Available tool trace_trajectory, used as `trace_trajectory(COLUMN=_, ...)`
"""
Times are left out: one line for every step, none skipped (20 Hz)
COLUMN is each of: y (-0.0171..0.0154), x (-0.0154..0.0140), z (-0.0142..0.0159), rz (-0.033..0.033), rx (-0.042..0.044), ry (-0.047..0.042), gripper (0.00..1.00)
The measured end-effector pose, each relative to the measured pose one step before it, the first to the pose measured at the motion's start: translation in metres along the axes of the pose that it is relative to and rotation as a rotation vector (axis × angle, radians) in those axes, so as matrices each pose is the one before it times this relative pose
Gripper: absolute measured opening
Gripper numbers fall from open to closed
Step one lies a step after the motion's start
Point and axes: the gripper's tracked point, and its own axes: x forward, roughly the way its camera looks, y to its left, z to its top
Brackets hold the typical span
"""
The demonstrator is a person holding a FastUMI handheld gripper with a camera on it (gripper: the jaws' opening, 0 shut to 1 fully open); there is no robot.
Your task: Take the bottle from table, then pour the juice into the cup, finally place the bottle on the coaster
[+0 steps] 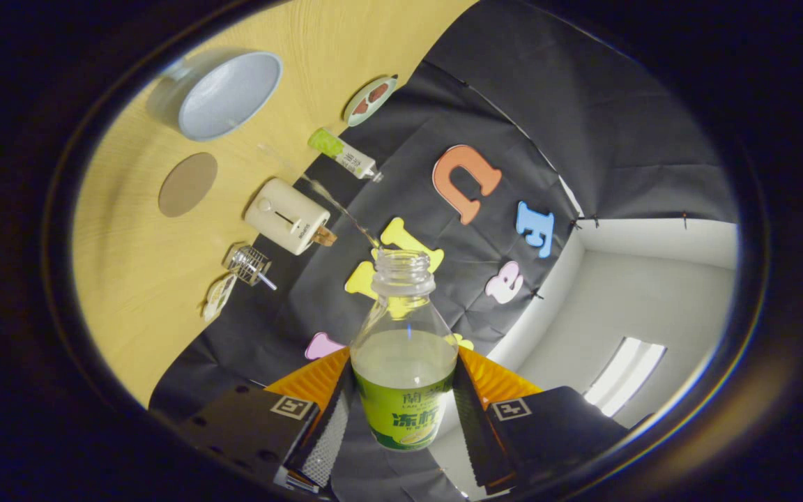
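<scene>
Gripper view is showing the claw [403, 411] closing both fingers on the bottle [405, 362], capless, partly full, a thin juice stream [335, 202] leaving its mouth. Beyond it the desk [129, 279] is tilting across the upper left, carrying a whisk [248, 265], toaster [288, 216], round coaster [188, 184] and, farthest, the cup [228, 95], open wood between them.

One clear plastic bottle [403, 348] with a green label sits pressed between the tongs' [401, 411] two fingers. On the yellow wooden bench [129, 279]: one pale blue round cup [228, 95], one brown round coaster [187, 184], one cream toaster [288, 215], one green-and-white tube [343, 153], one small patterned plate [370, 100], one wire whisk [248, 265].
</scene>
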Motion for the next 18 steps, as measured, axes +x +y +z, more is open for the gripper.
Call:
trace_trajectory(y=-0.00028, x=-0.0001, z=-0.0003, rz=-0.00118, rx=-0.00334, ry=0.00344, gripper=0.78)
trace_trajectory(y=0.00046, x=0.0017, z=-0.00038, rz=-0.00486, rx=-0.00963, ry=0.00067, gripper=0.78)
trace_trajectory(y=-0.00099, x=0.0005, z=-0.00039, rz=-0.00458, rx=-0.01138, ry=0.00038, gripper=0.78)
trace_trajectory(y=-0.00015, x=0.00043, z=0.00018, rz=-0.00524, rx=-0.00829, ry=-0.00015, gripper=0.78)
trace_trajectory(y=-0.00048, x=0.00015, z=0.00028, rz=-0.00451, rx=-0.00729, ry=-0.00027, gripper=0.78)
trace_trajectory(y=0.00003, x=0.00081, z=0.00004, rz=-0.00427, rx=-0.00788, ry=0.00089, gripper=0.78)
trace_trajectory(y=-0.00146, x=-0.0014, z=0.0009, rz=-0.00714, rx=-0.01057, ry=-0.00316, gripper=0.78)
trace_trajectory(y=-0.00289, x=0.00064, z=0.00123, rz=-0.01206, rx=-0.00641, ry=-0.00547, gripper=0.78)
trace_trajectory(y=-0.00217, x=-0.00077, z=0.00091, rz=-0.01064, rx=-0.00758, ry=-0.00213, gripper=0.78)
trace_trajectory(y=-0.00251, x=0.00022, z=0.00183, rz=-0.01075, rx=-0.00224, ry=-0.00298, gripper=0.78)
trace_trajectory(y=-0.00234, x=-0.00112, z=0.00064, rz=-0.00653, rx=0.00322, ry=-0.00512, gripper=0.78)
trace_trajectory(y=-0.00297, x=-0.00048, z=0.00108, rz=-0.00702, rx=0.00931, ry=-0.00311, gripper=0.78)
trace_trajectory(y=-0.00266, x=-0.00078, z=0.00008, rz=-0.00815, rx=0.00837, ry=-0.00299, gripper=0.78)
trace_trajectory(y=-0.00129, x=-0.00018, z=0.00119, rz=-0.00381, rx=0.00685, ry=-0.00172, gripper=0.78)
trace_trajectory(y=-0.00129, x=-0.00042, z=0.00106, rz=-0.00465, rx=0.00582, ry=-0.00269, gripper=0.78)
trace_trajectory(y=0.00027, x=0.00006, z=-0.00094, rz=-0.00117, rx=-0.00185, ry=-0.00181, gripper=0.78)
trace_trajectory(y=-0.00078, x=-0.00029, z=0.00012, rz=-0.00345, rx=-0.00547, ry=0.00071, gripper=0.78)
trace_trajectory(y=-0.00084, x=0.00118, z=0.00082, rz=-0.00411, rx=-0.00404, ry=-0.00096, gripper=0.78)
